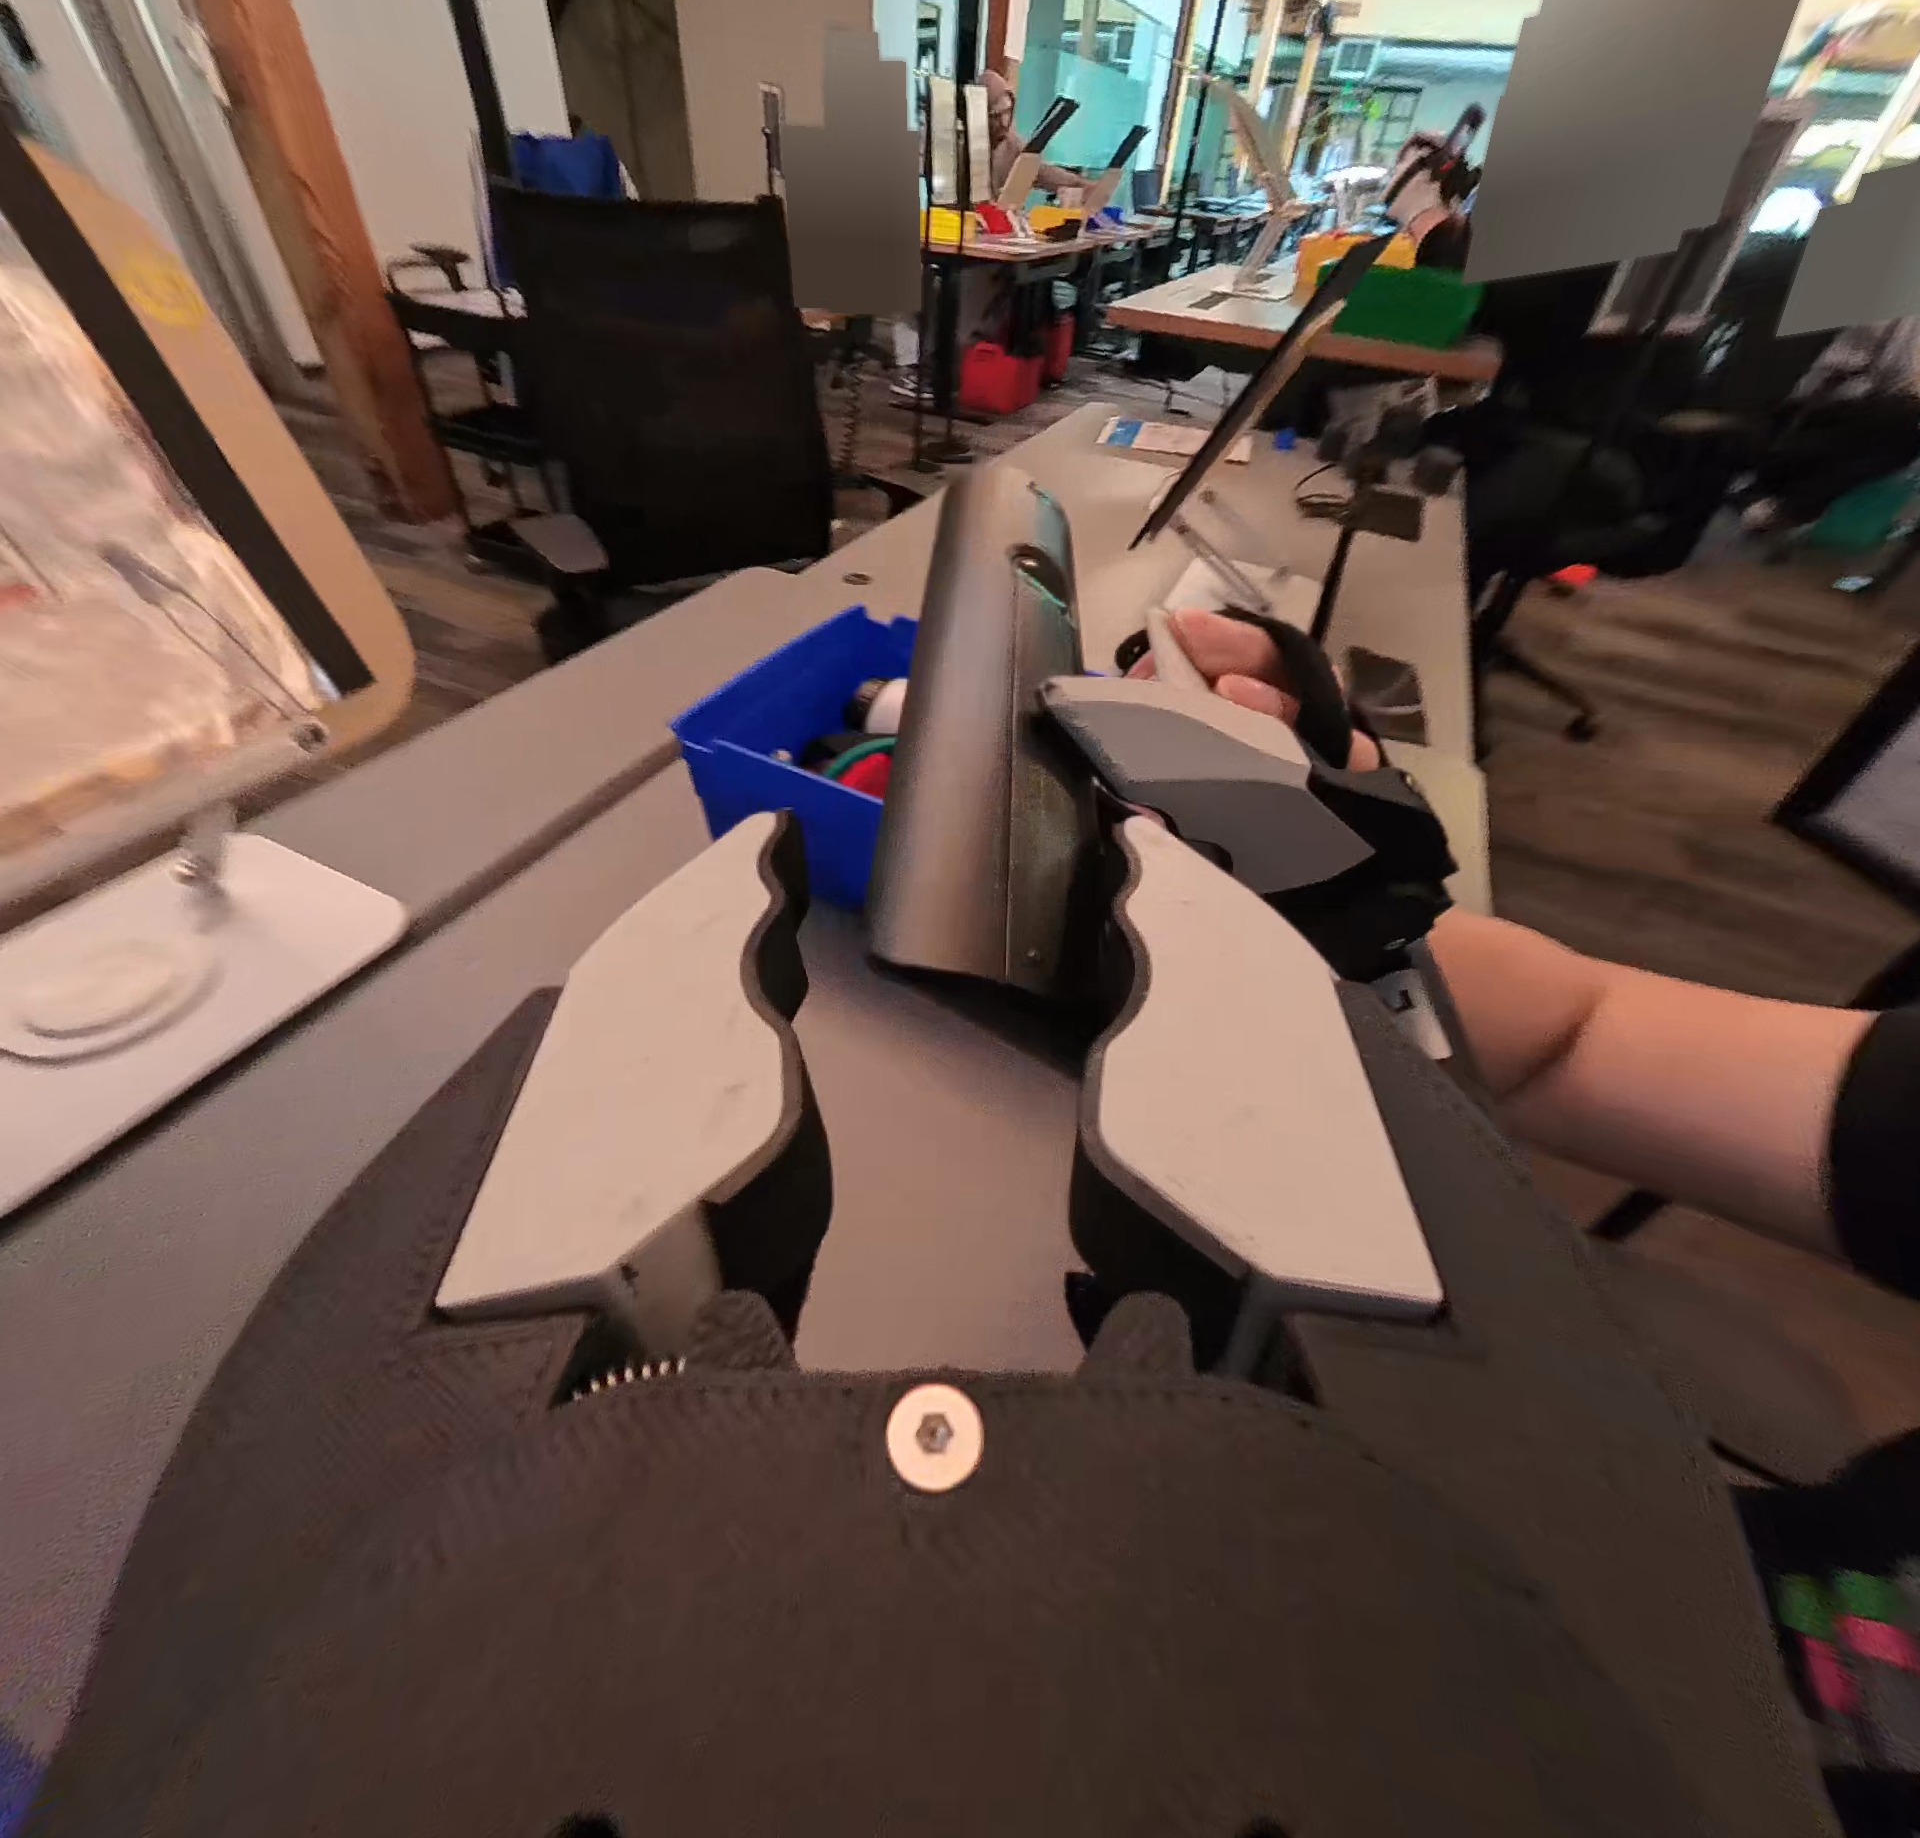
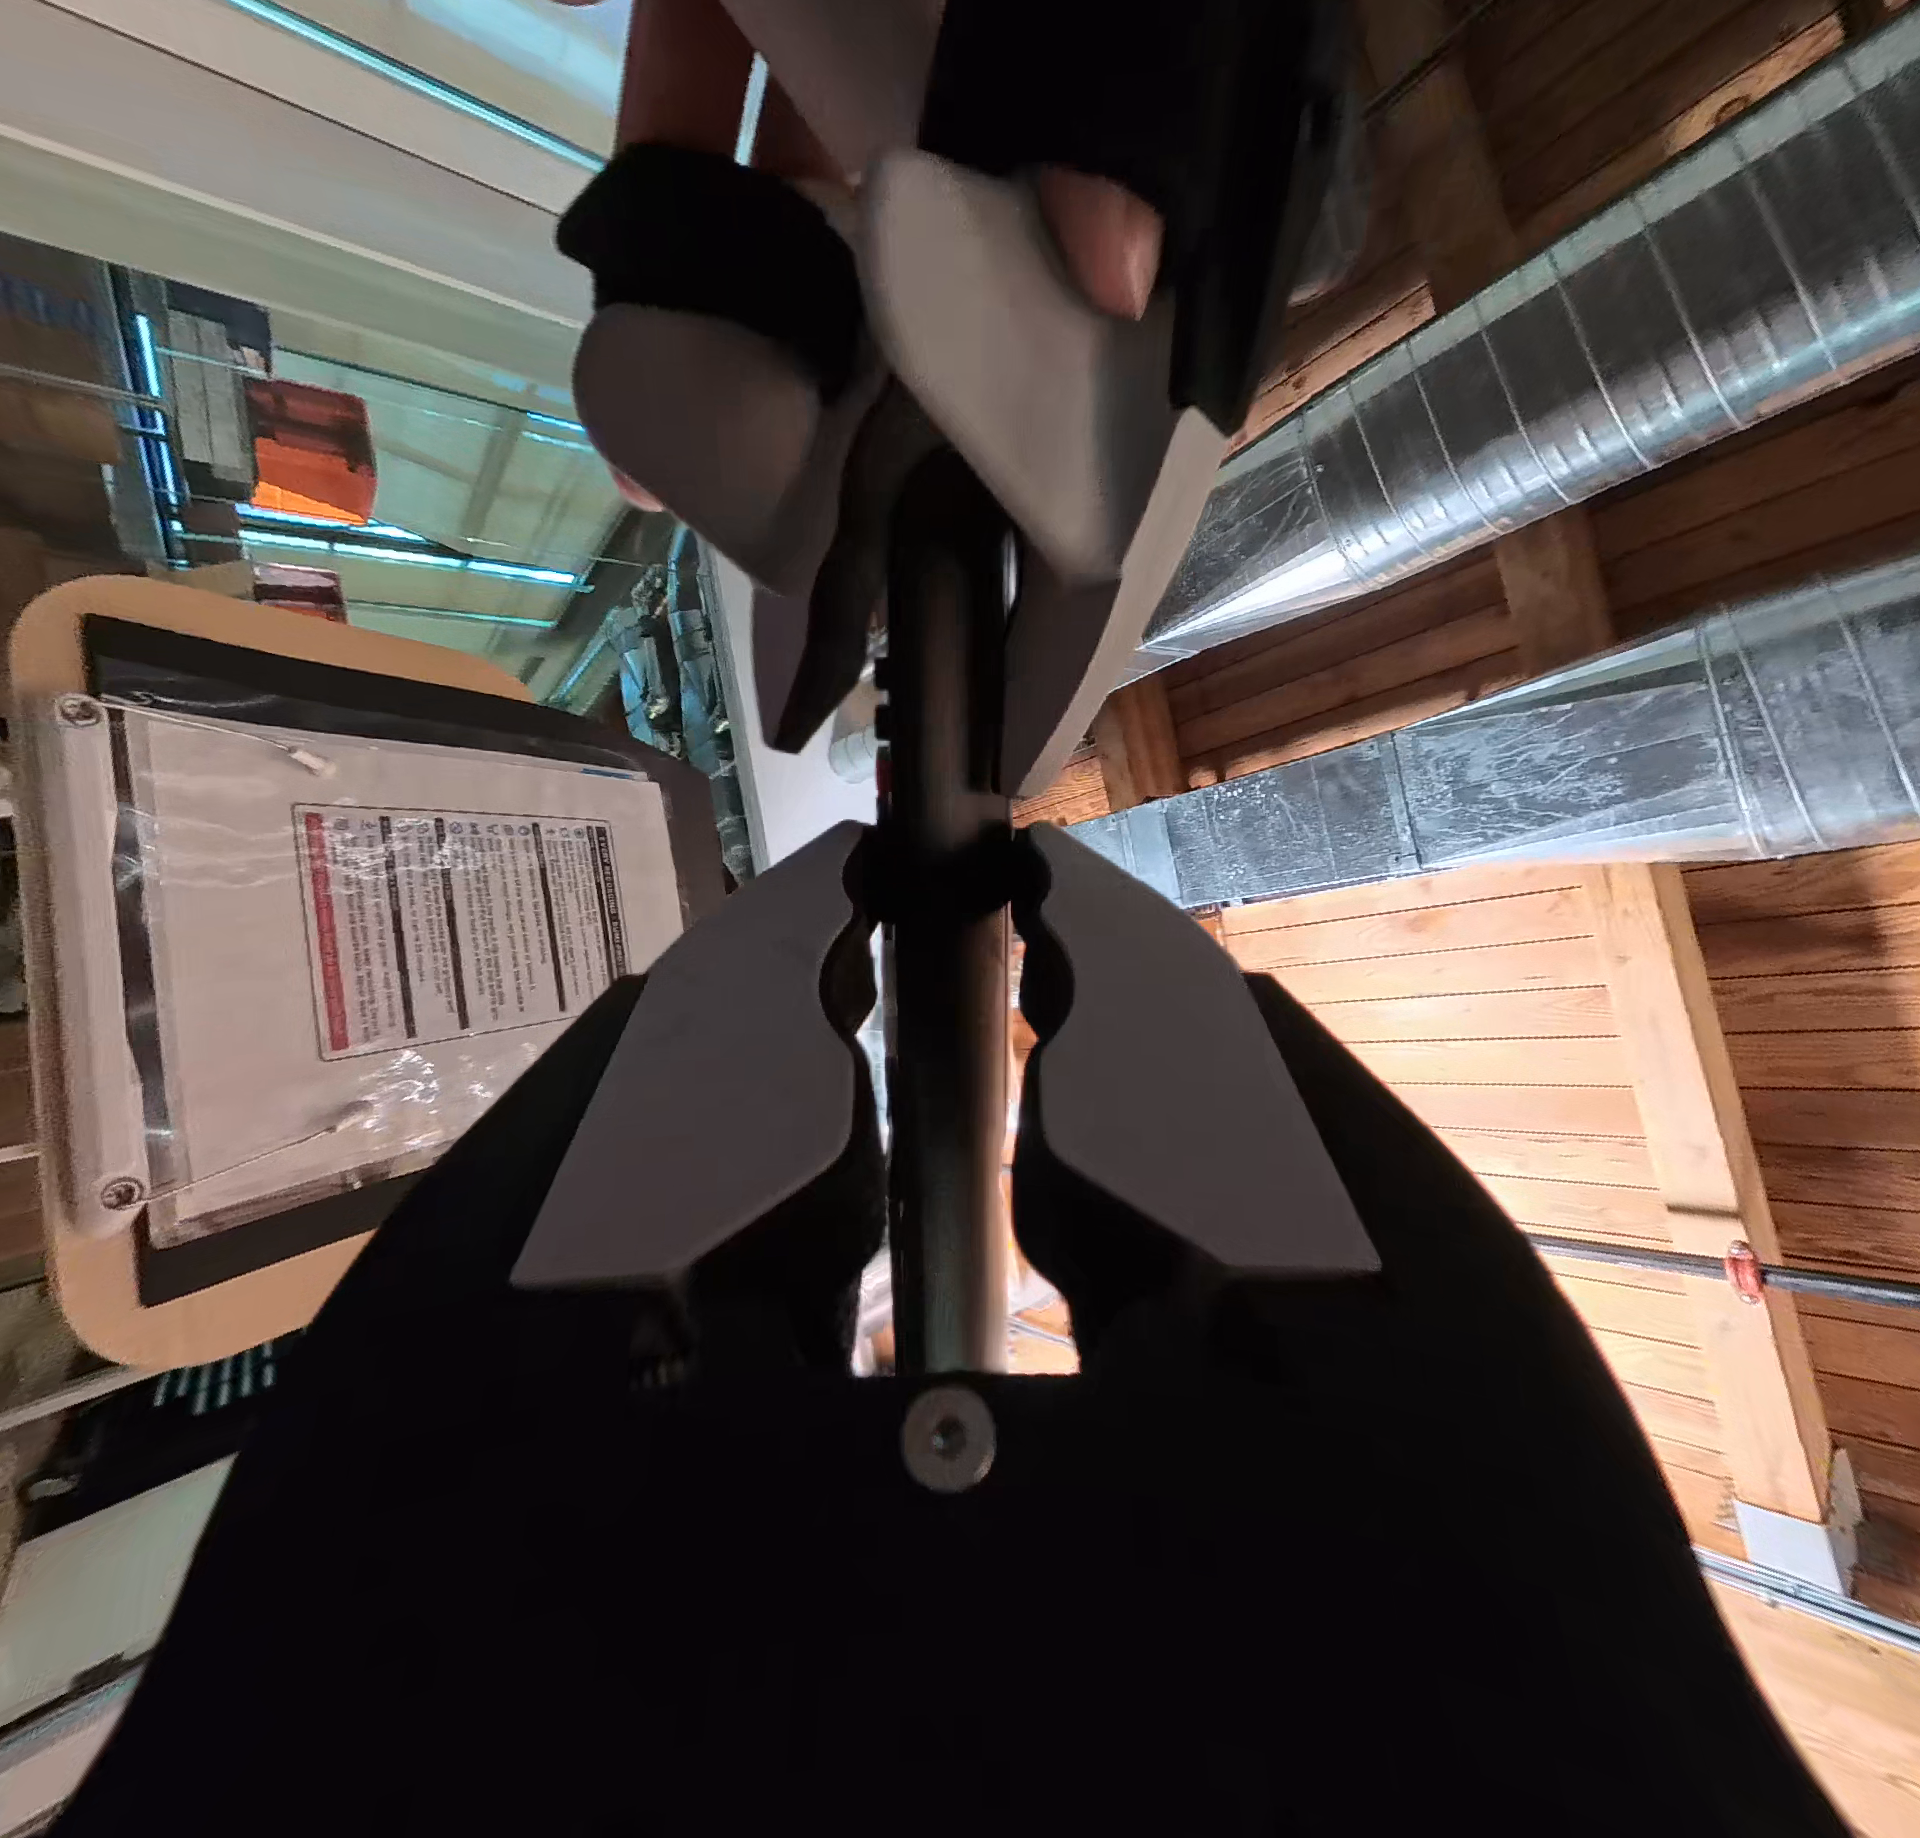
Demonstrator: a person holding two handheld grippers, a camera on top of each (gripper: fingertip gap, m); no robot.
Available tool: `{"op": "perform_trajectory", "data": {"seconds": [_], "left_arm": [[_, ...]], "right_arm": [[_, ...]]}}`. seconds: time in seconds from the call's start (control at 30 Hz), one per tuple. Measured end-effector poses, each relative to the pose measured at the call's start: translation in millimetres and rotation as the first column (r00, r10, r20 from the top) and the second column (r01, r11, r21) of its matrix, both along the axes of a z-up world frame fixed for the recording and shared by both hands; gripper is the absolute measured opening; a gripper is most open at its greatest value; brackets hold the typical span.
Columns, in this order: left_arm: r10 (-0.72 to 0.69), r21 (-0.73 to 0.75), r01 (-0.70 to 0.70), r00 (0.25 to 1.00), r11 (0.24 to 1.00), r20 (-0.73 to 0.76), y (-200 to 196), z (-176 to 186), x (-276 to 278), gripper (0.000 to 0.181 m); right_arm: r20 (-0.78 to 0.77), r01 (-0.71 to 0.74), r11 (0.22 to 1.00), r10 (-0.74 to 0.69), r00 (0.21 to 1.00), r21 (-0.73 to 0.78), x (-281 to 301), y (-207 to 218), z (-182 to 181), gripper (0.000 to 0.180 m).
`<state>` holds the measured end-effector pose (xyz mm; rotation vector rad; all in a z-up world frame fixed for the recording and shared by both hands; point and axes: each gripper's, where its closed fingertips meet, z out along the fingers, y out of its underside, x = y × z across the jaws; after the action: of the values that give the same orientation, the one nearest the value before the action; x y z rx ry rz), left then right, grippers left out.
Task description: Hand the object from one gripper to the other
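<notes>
A long dark grey metal bar [image 1: 961, 749], curved on one side, stands nearly upright, clamped between the right fingers [image 2: 831, 967], its lower end between the spread left fingers [image 1: 675, 1040].

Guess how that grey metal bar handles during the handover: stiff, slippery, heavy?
Likely rigid: the grey metal bar runs straight though the right tongs pinch it at one spot. Probably slippery: its rounded face looks smooth, with a sheen. May pivot in the grip, since it extends well past it and the left tongs are open.
</notes>
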<state>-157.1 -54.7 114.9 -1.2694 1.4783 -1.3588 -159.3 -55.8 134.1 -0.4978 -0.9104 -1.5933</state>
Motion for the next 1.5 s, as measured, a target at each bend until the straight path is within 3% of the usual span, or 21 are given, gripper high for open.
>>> {"op": "perform_trajectory", "data": {"seconds": [0.23, 0.33, 0.5, 0.7, 0.8, 0.87, 0.93, 0.97, 1.0, 1.07, 1.1, 1.13, 1.17, 1.23, 1.4, 1.47, 1.5], "left_arm": [[-0.214, -0.219, 0.199, 0.976, 0.955, -0.047, -19, -11, 2, 0.041], [-0.222, -0.236, 0.209, 0.974, 0.949, -0.031, -14, -10, 3, 0.031], [-0.224, -0.27, 0.207, 0.974, 0.94, -0.033, -8, -11, 6, 0.03], [-0.181, -0.433, 0.191, 0.981, 0.881, 0.066, 24, 6, -1, 0.026], [-0.146, -0.466, 0.183, 0.983, 0.865, 0.115, 44, 15, -7, 0.026], [-0.116, -0.457, 0.167, 0.984, 0.874, 0.137, 56, 20, -11, 0.026], [-0.087, -0.436, 0.155, 0.981, 0.886, 0.173, 64, 26, -16, 0.026], [-0.077, -0.425, 0.157, 0.977, 0.892, 0.2, 67, 31, -19, 0.026], [-0.069, -0.414, 0.162, 0.971, 0.896, 0.231, 69, 36, -22, 0.026], [-0.053, -0.386, 0.168, 0.955, 0.907, 0.291, 69, 45, -26, 0.026], [-0.052, -0.361, 0.174, 0.944, 0.916, 0.325, 66, 49, -27, 0.026], [-0.051, -0.33, 0.178, 0.932, 0.927, 0.359, 61, 52, -28, 0.026], [-0.048, -0.296, 0.175, 0.919, 0.939, 0.392, 55, 55, -27, 0.026], [-0.051, -0.231, 0.167, 0.898, 0.958, 0.436, 39, 54, -22, 0.025], [-0.073, -0.144, 0.152, 0.893, 0.978, 0.445, 0, 38, -3, 0.026], [-0.105, -0.135, 0.173, 0.909, 0.976, 0.404, -11, 28, 6, 0.026], [-0.105, -0.13, 0.17, 0.91, 0.977, 0.402, -13, 25, 9, 0.026]], "right_arm": [[0.054, -0.02, 1.0, 0.02, 0.998, 0.001, -5, 0, -7, 0.024], [0.058, -0.008, 1.0, 0.008, 0.998, -0.007, -2, 1, -7, 0.025], [0.033, 0.001, 0.999, 0.001, 0.999, -0.047, 2, 7, -9, 0.025], [-0.043, -0.026, 0.995, 0.022, 0.999, -0.095, 17, 10, -8, 0.025], [-0.129, -0.09, 0.992, 0.079, 0.989, -0.085, 27, 5, 0, 0.025], [-0.27, -0.175, 0.982, 0.152, 0.951, -0.066, 39, 0, 11, 0.027], [-0.51, -0.326, 0.945, 0.281, 0.813, 0.001, 54, -7, 25, 0.028], [-0.637, -0.434, 0.9, 0.348, 0.688, 0.022, 59, -7, 28, 0.029], [-0.758, -0.558, 0.829, 0.393, 0.52, 0.048, 61, -5, 30, 0.03], [-0.939, -0.782, 0.598, 0.34, 0.046, 0.178, 59, 5, 28, 0.042], [-0.95, -0.846, 0.45, 0.246, -0.19, 0.286, 52, 10, 27, 0.048], [-0.919, -0.865, 0.312, 0.128, -0.372, 0.393, 44, 13, 26, 0.054], [-0.872, -0.853, 0.205, 0.012, -0.489, 0.481, 36, 15, 25, 0.061], [-0.789, -0.798, 0.084, -0.117, -0.603, 0.597, 25, 16, 23, 0.063], [-0.705, -0.711, -0.001, -0.124, -0.698, 0.704, 13, 11, 27, 0.055], [-0.695, -0.692, -0.078, -0.139, -0.705, 0.718, 10, 2, 31, 0.026], [-0.68, -0.677, -0.083, -0.167, -0.714, 0.732, 12, 2, 30, 0.026]]}}
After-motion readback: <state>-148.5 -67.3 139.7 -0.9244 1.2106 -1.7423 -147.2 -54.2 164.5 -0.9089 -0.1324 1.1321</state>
